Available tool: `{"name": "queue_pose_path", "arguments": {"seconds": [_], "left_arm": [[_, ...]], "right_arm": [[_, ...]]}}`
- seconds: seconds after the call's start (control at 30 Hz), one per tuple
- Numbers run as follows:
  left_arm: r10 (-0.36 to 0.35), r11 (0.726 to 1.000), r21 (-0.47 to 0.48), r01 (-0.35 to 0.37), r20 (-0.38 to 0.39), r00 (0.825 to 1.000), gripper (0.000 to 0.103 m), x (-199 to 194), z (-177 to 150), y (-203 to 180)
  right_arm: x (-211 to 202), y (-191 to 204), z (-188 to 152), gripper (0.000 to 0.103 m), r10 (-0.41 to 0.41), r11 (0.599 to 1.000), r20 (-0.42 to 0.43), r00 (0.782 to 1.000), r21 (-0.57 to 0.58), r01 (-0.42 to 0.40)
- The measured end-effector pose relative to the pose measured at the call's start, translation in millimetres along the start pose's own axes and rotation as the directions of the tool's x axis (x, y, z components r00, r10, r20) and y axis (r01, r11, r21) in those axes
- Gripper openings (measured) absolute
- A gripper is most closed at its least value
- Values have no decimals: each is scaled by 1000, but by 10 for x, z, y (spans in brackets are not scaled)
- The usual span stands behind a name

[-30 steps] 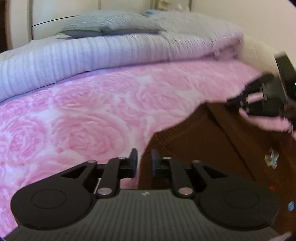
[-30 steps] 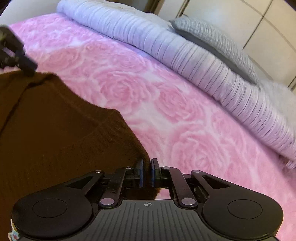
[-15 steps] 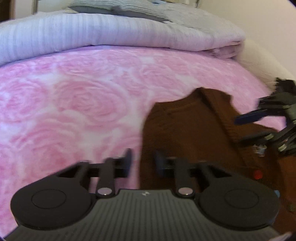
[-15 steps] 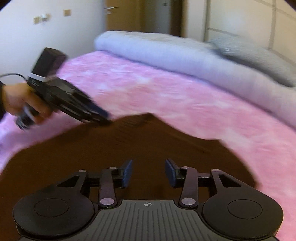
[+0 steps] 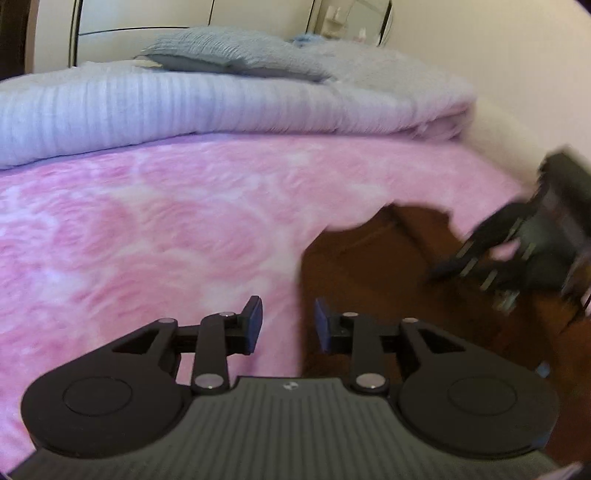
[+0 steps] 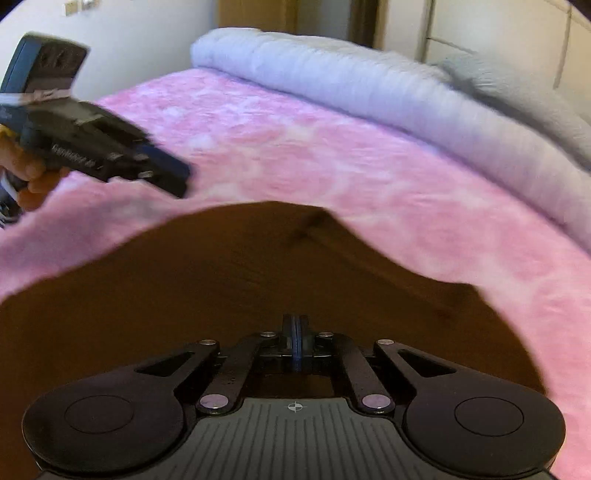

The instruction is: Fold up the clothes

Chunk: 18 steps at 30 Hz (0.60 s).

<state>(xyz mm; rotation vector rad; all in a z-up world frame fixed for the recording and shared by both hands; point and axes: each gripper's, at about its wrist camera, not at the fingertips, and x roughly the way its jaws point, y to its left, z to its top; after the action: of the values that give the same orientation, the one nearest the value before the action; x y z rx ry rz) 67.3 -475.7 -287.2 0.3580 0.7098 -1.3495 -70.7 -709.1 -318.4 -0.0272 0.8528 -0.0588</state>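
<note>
A brown knit sweater [image 6: 229,280] lies flat on the pink rose-patterned bedspread [image 6: 295,147]. In the left wrist view it [image 5: 369,280] fills the lower right. My left gripper [image 5: 288,325] is open and empty, hovering over the sweater's left edge. My right gripper [image 6: 294,332] has its jaws together above the sweater; no cloth shows between them. The right gripper also shows blurred in the left wrist view [image 5: 454,266], and the left gripper in the right wrist view [image 6: 173,181], raised above the bedspread.
A rolled pale lilac duvet [image 5: 184,107] and grey pillows [image 5: 236,51] lie along the far side of the bed. A wall [image 5: 498,74] bounds the bed on the right. Wardrobe doors [image 6: 498,29] stand behind the duvet.
My right gripper let go of the sweater edge, opened, and has now shut over the sweater. My left gripper opened wider and lifted off the sweater's left edge. Both views are motion-blurred.
</note>
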Motion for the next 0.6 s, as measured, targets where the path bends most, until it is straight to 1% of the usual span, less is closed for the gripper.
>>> {"name": "queue_pose_path", "arguments": {"seconds": [0.03,0.07,0.1,0.17,0.2,0.23,0.3,0.33,0.37,0.43,0.5,0.53,0.57,0.6], "left_arm": [[23,1000,16,-22,-20,1000,29,13,-53,11],[37,999,28,-36,-42,998,29,39,-104,6],[31,999,35,-30,-54,998,29,68,-143,-10],[22,999,48,-18,-76,997,30,121,-215,-45],[16,999,49,-12,-67,998,30,127,-225,-70],[-1,999,38,3,-60,998,30,125,-218,-83],[-27,999,34,28,-49,998,30,113,-211,-117],[-37,999,37,39,-45,998,30,104,-210,-137],[-47,998,42,49,-41,998,30,95,-211,-155],[-61,997,55,62,-31,998,30,62,-219,-179],[-79,995,64,79,-11,997,30,18,-224,-202],[-81,994,69,81,2,997,30,-13,-228,-204],[-84,994,74,83,16,996,30,-43,-233,-207],[-87,993,79,85,28,996,30,-70,-237,-209]], "right_arm": [[-55,-72,-33,0,-17,1000,-3,1000,16,17],[-93,-140,-57,0,-15,999,-3,1000,41,15],[-126,-193,-75,0,-9,998,0,1000,61,9],[-145,-199,-67,0,31,996,22,999,79,-33],[-115,-142,-39,0,45,996,35,998,72,-47],[-79,-82,-10,5,61,996,48,997,67,-64],[20,47,53,25,105,991,65,992,76,-110],[75,108,86,43,124,989,69,990,78,-129],[158,169,127,50,130,988,64,989,71,-134],[329,262,192,50,138,988,48,989,64,-141],[440,286,224,50,154,984,39,987,86,-156],[476,283,233,35,165,980,38,986,103,-168],[486,277,238,1,172,978,39,984,114,-175],[421,265,233,2,167,979,46,985,108,-171]]}}
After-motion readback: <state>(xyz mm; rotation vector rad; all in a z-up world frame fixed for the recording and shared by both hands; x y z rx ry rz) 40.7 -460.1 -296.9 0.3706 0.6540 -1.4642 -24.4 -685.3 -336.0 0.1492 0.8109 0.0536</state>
